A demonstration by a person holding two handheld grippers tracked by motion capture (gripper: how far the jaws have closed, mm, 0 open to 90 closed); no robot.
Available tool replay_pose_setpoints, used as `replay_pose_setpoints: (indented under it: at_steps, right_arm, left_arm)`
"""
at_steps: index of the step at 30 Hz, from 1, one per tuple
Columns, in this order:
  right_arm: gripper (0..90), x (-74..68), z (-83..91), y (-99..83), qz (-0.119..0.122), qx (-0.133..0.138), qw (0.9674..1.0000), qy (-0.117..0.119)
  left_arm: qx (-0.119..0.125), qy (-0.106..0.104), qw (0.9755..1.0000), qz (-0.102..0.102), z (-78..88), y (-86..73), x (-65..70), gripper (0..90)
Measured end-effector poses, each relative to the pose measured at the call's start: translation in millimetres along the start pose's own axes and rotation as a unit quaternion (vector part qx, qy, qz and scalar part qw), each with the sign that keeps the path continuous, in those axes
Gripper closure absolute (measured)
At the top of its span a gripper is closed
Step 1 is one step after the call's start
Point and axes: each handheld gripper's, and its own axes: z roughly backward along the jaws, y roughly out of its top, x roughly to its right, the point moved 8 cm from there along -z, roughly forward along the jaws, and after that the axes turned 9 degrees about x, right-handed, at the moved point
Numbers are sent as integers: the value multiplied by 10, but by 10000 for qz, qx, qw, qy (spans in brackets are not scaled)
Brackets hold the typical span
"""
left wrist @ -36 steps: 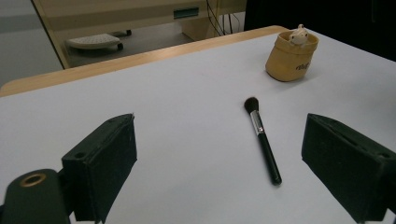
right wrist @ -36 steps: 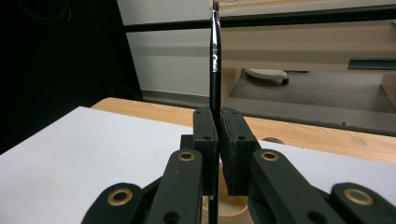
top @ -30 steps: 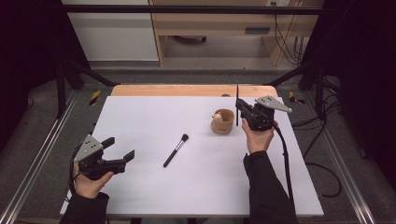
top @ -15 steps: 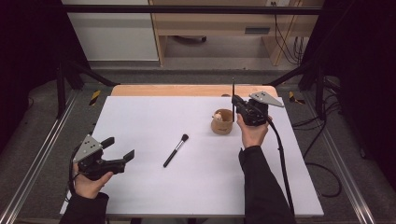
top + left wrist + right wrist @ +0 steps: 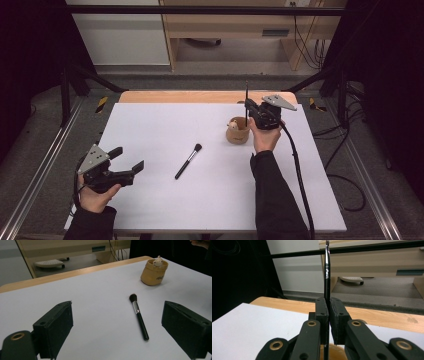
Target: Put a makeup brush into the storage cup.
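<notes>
My right gripper (image 5: pixel 249 107) is shut on a thin black brush (image 5: pixel 246 96) with a silver ferrule and holds it upright. In the right gripper view the handle (image 5: pixel 326 272) rises from between the pressed jaws of that gripper (image 5: pixel 329 315). Just below it stands a tan fabric pot (image 5: pixel 238 132), whose rim (image 5: pixel 338 352) shows under the jaws. The pot (image 5: pixel 153 273) has a small white thing (image 5: pixel 157 261) poking out. A black powder brush (image 5: pixel 188 161) lies flat mid-table, bristles toward the pot. At the near left my left gripper (image 5: pixel 128 163) stands open and off the table, with nothing between its jaws; that gripper (image 5: pixel 117 327) faces the powder brush (image 5: pixel 138 316).
A white sheet (image 5: pixel 165 125) covers the table, with a strip of bare wood (image 5: pixel 190 96) along the far edge. Metal frame rails (image 5: pixel 45 165) run down both sides. The right gripper's cable (image 5: pixel 299 175) trails off the table's right side.
My right gripper has carried the thin brush leftward, from beside the pot to just over its rim. The left gripper and the powder brush have stayed put.
</notes>
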Motion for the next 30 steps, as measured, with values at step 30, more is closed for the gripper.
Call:
replay_pose_setpoints:
  at_steps: [30]
  right_arm:
    - [857,124,-277,-275,91,-271,9994,-174]
  left_arm:
    - [5,6,10000,7,5,3,-7,94]
